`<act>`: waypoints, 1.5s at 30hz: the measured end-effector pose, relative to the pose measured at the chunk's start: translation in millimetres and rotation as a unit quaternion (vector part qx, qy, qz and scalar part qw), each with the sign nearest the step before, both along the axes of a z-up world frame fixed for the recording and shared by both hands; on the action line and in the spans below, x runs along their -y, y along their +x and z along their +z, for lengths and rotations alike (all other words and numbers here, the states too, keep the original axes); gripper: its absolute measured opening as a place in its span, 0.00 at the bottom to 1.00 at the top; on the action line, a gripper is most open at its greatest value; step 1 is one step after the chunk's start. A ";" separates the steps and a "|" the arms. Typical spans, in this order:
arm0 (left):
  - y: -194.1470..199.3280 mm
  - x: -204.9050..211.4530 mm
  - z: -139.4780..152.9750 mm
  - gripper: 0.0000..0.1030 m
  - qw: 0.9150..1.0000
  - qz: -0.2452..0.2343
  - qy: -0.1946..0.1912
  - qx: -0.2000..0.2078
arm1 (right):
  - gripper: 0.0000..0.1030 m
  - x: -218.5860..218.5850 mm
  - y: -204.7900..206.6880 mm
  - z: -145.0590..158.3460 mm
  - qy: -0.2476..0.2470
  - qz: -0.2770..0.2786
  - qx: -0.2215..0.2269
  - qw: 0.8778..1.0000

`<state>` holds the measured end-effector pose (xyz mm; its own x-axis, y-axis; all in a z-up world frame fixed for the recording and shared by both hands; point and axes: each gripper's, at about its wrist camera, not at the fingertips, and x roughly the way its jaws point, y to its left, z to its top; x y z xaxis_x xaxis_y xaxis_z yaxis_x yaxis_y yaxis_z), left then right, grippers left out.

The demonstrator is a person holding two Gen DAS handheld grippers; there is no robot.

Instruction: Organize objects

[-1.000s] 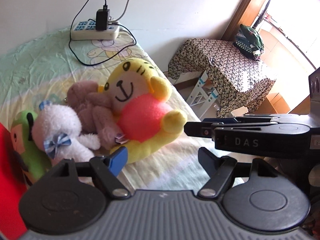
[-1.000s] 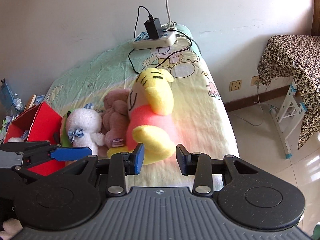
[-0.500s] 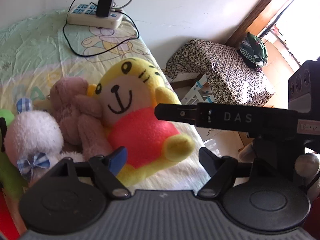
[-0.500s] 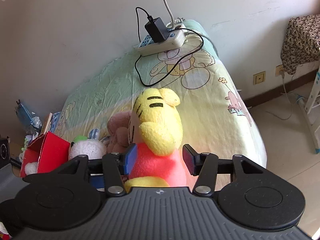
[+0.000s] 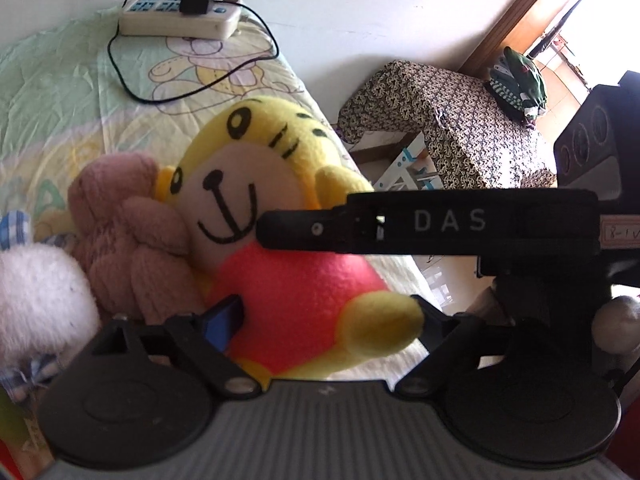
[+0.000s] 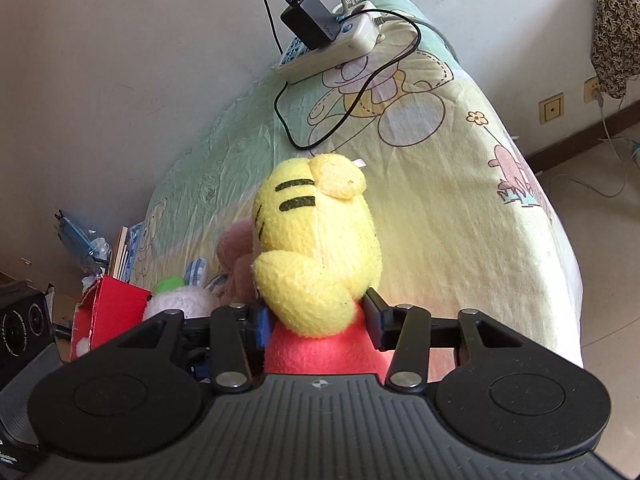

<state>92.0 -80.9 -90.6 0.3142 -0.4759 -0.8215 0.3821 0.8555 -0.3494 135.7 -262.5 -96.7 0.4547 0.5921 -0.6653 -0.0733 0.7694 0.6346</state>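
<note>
A yellow tiger plush with a pink-red belly (image 5: 288, 280) lies on the bed beside a brown plush (image 5: 124, 232) and a white plush (image 5: 36, 300). My left gripper (image 5: 328, 320) is open, its jaws on either side of the tiger's belly and foot. My right gripper (image 6: 316, 324) is open, its jaws around the tiger's (image 6: 316, 240) body below the arm, close to or touching it. The right gripper's finger (image 5: 400, 228) crosses the left wrist view over the tiger's face.
A power strip with a black charger (image 5: 180, 20) and its cable lies at the far end of the bed (image 6: 440, 184). A red box (image 6: 112, 308) stands left of the plushes. A patterned covered table (image 5: 448, 120) stands right of the bed.
Both grippers have moved in toward the tiger plush. The right gripper's jaws now straddle its body, and the left gripper's jaws now straddle its belly.
</note>
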 end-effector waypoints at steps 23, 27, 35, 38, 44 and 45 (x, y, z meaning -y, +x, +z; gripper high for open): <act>-78.0 8.2 39.5 0.75 0.996 -0.070 -0.033 0.043 | 0.40 15.8 -83.9 51.4 -0.045 -0.023 0.035 0.998; -97.3 1.8 46.4 0.74 0.995 -0.074 -0.038 0.056 | 0.40 10.3 -97.0 57.3 -0.045 -0.020 0.040 0.998; -131.1 -19.8 64.2 0.73 0.993 -0.064 -0.044 0.088 | 0.40 -8.2 -120.1 74.2 -0.032 -0.004 0.064 0.997; -142.0 -32.4 72.8 0.73 0.992 -0.054 -0.044 0.106 | 0.40 -20.3 -125.1 82.1 -0.026 0.006 0.075 0.997; -160.9 -69.5 89.8 0.73 0.988 -0.034 -0.045 0.140 | 0.39 -57.0 -132.3 100.9 -0.022 0.027 0.104 0.994; -163.1 -77.5 93.3 0.73 0.988 -0.032 -0.046 0.146 | 0.39 -63.9 -132.9 104.3 -0.022 0.029 0.109 0.993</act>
<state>-71.1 -3.4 2.8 0.4981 -0.5711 -0.6525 0.5306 0.7959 -0.2916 2.8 -198.6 7.6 0.5566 0.5939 -0.5809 -0.2506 0.7867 0.5642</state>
